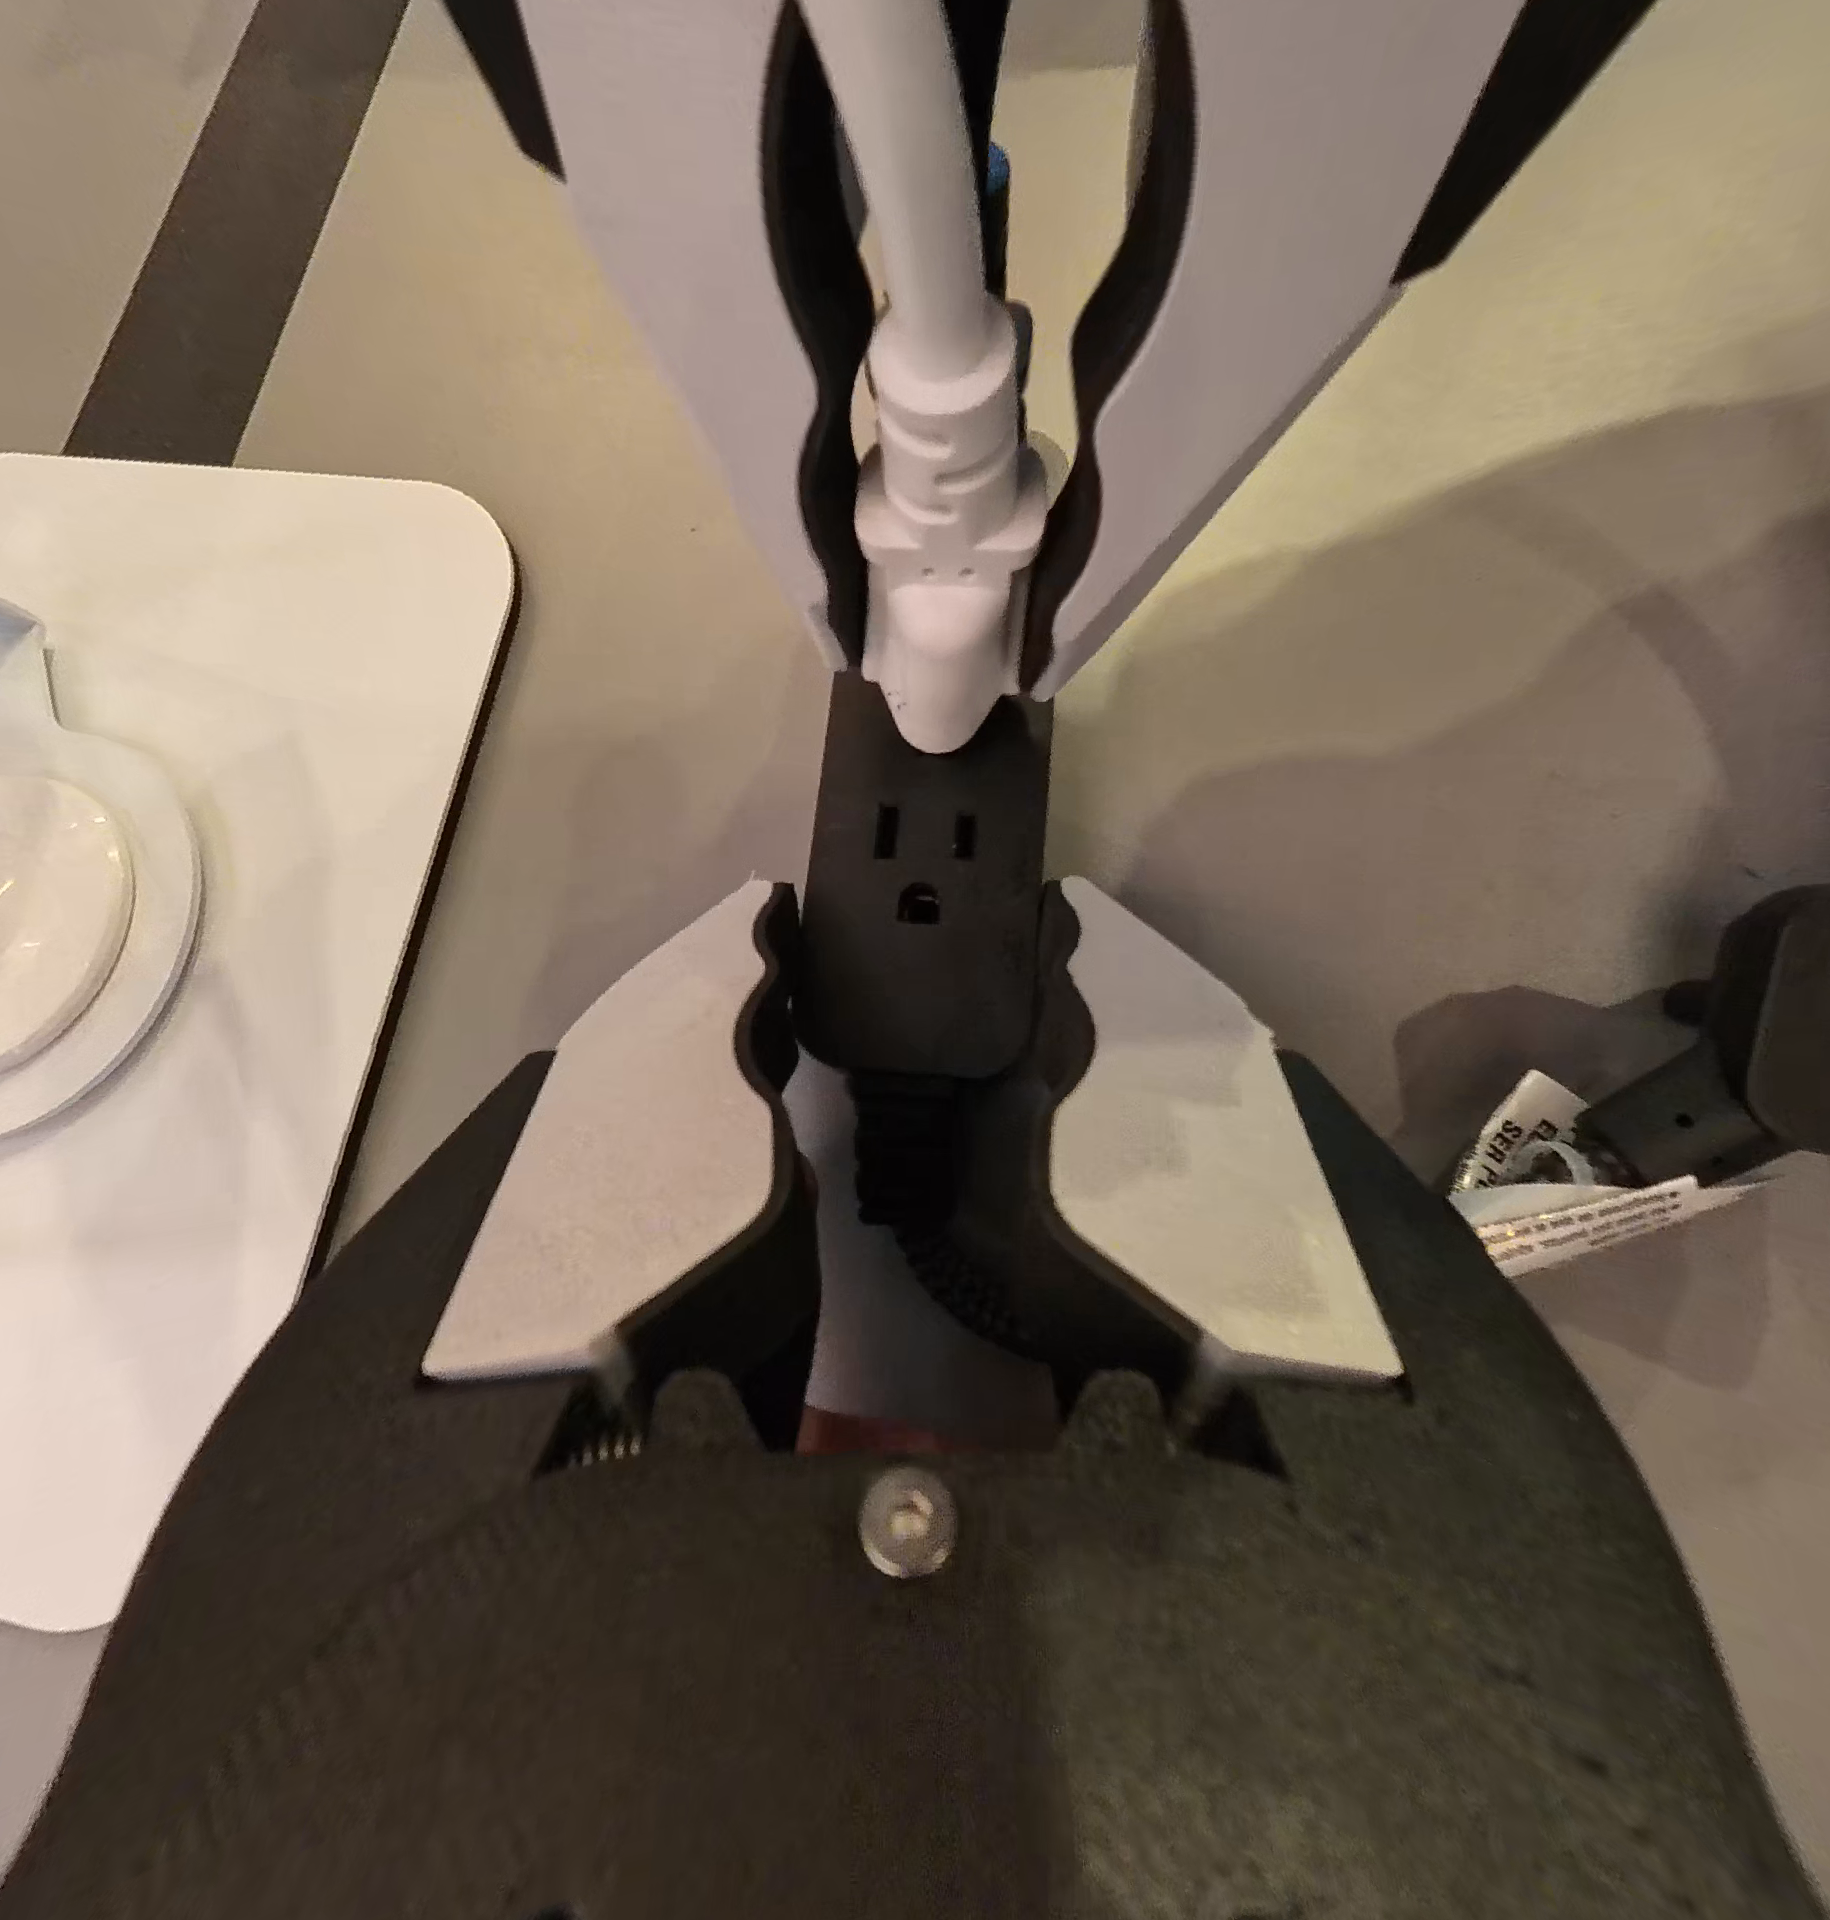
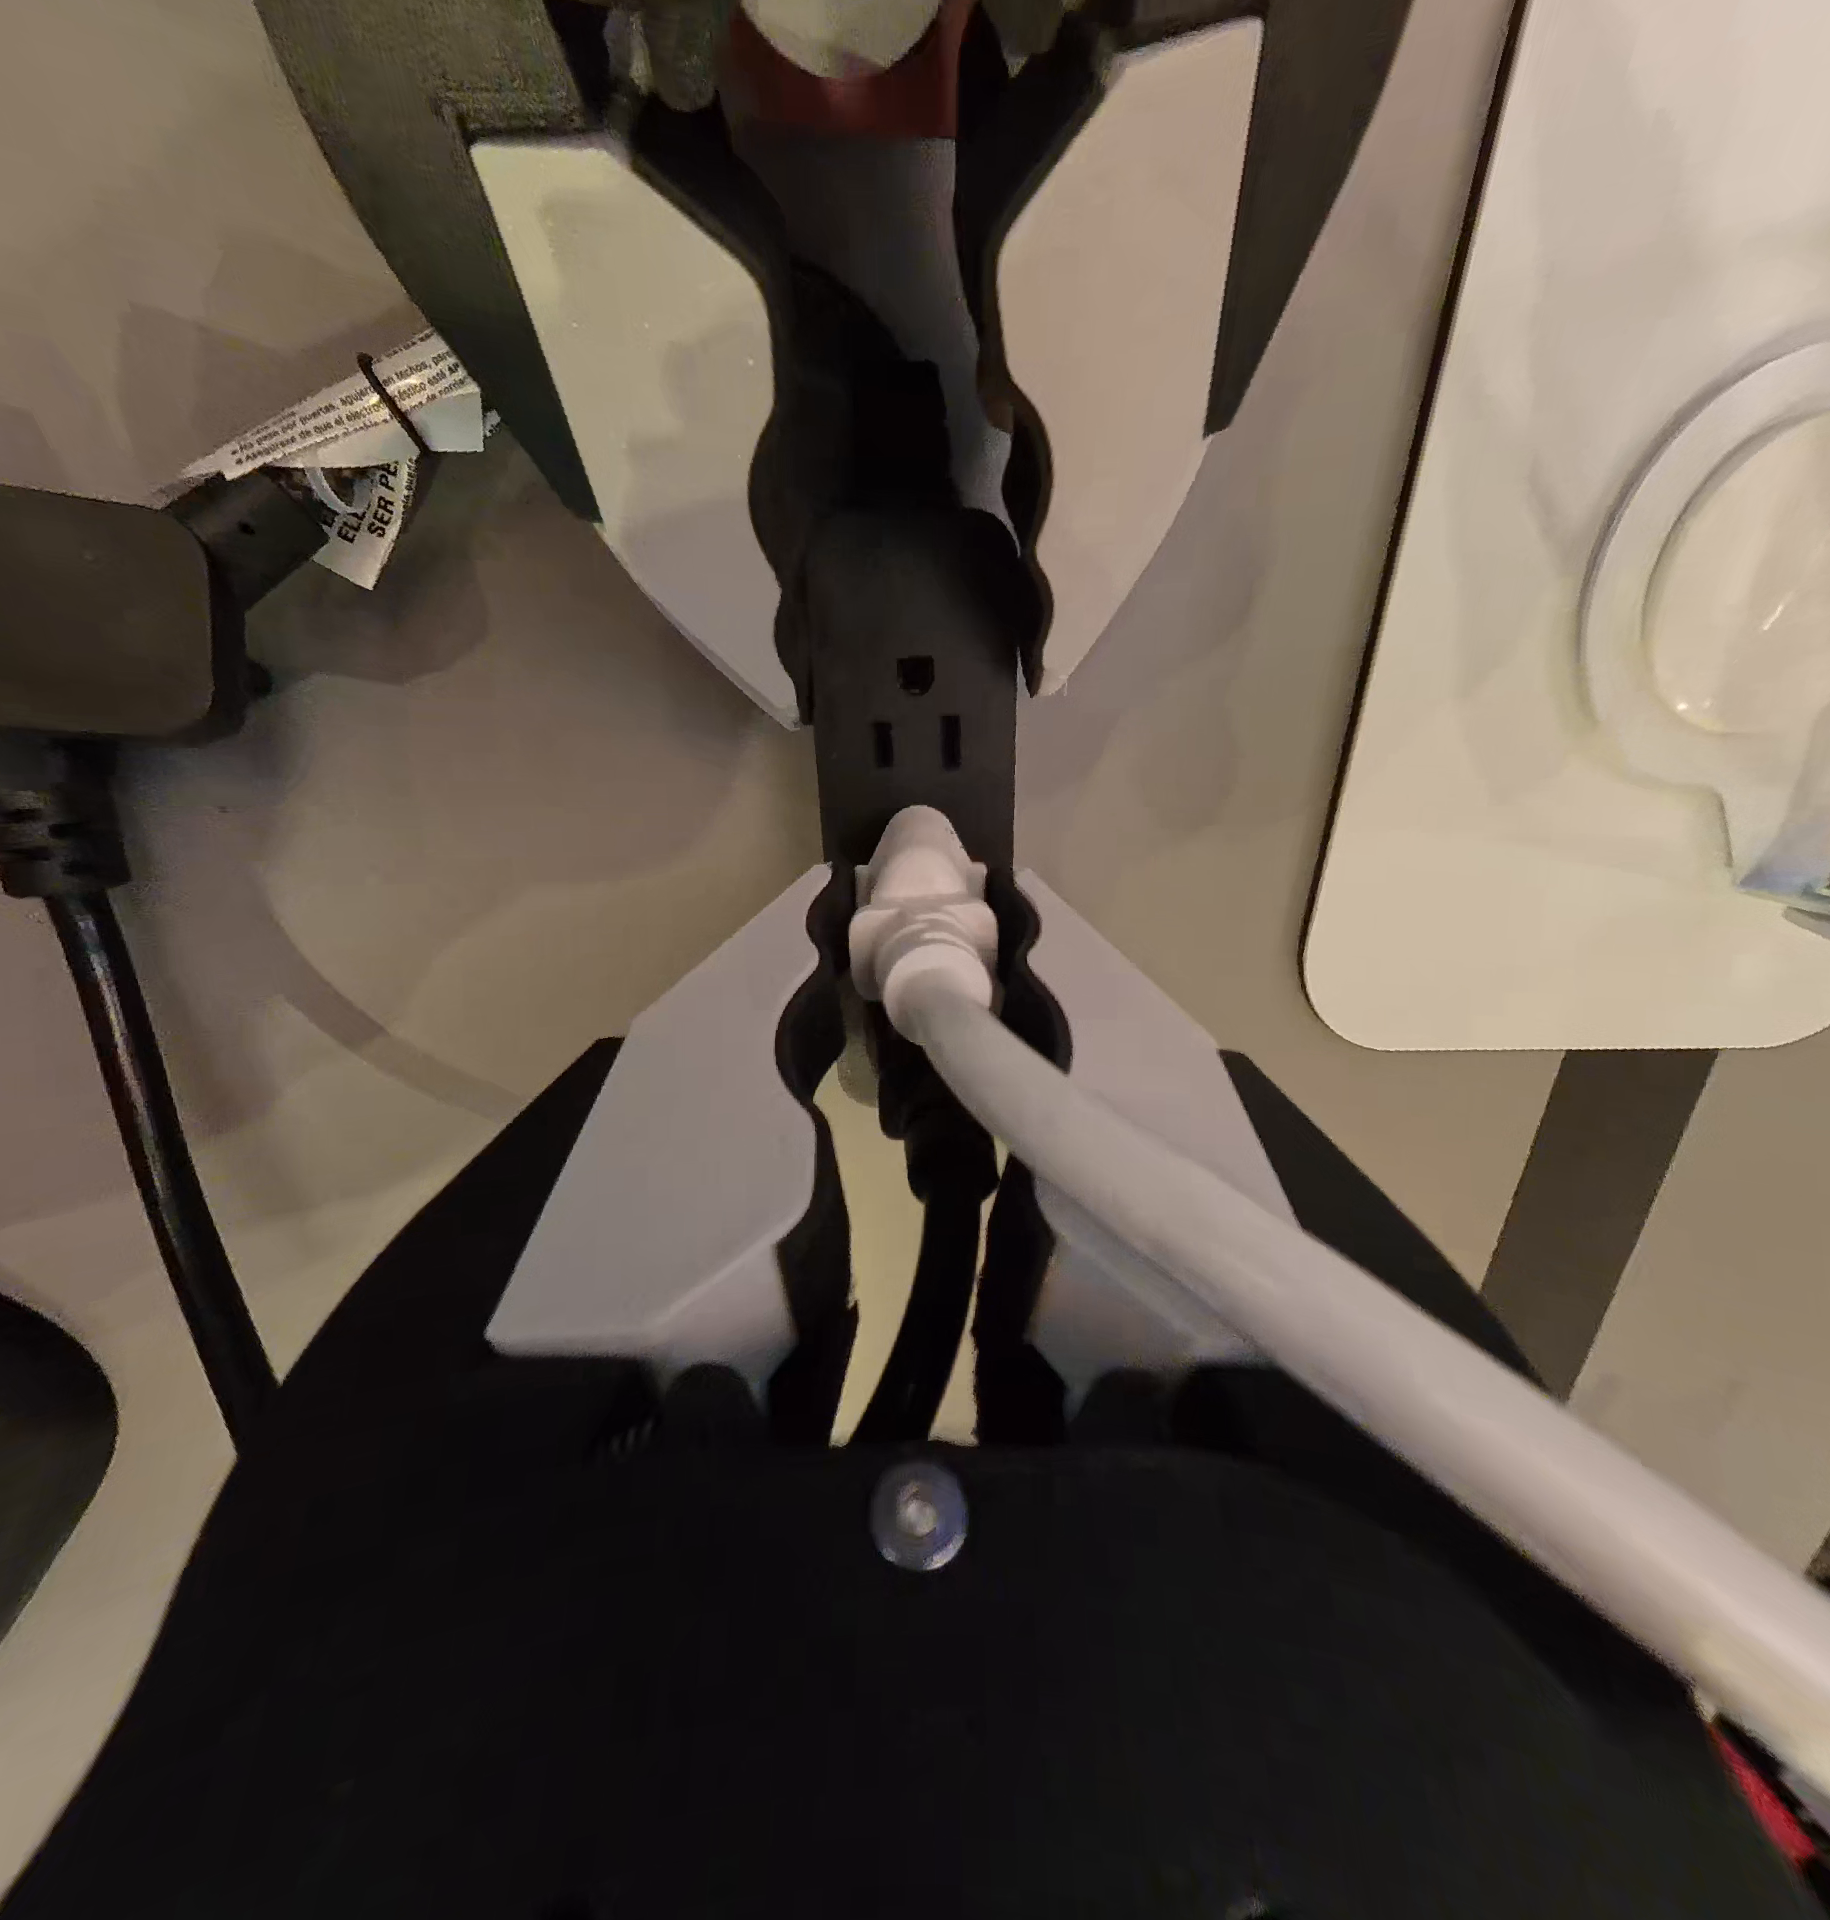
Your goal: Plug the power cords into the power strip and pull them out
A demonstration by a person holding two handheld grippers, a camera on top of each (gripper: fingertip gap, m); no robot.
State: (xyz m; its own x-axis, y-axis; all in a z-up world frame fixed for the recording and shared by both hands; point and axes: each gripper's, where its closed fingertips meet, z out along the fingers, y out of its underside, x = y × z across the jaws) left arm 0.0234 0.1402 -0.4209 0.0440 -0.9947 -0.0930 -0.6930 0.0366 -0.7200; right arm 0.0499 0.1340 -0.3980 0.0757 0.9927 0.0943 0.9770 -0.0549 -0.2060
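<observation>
A small black power strip [image 1: 921, 821] lies on the pale table between both grippers. My left gripper [image 1: 921, 904] is shut on the strip's near end, where its ribbed black cord comes out. My right gripper [image 1: 937, 665] comes from the far side, shut on a white plug [image 1: 942, 488] whose front end meets the strip's far outlet; no blades show. One outlet between the grippers is empty. In the right wrist view my right gripper [image 2: 921, 883] holds the white plug [image 2: 921, 914] against the strip [image 2: 911, 769]. Its white cord [image 2: 1254, 1299] trails back right. The left gripper [image 2: 916, 691] grips the strip opposite.
A white blister pack with a bulb [image 1: 215, 831] lies left of the strip, and shows on the right in the right wrist view [image 2: 1617, 623]. A loose black plug [image 2: 69, 613] with a black cord and a white paper tag [image 2: 360, 457] lies on the other side [image 1: 1804, 997]. Both grippers' tips are close together, under 4 cm apart.
</observation>
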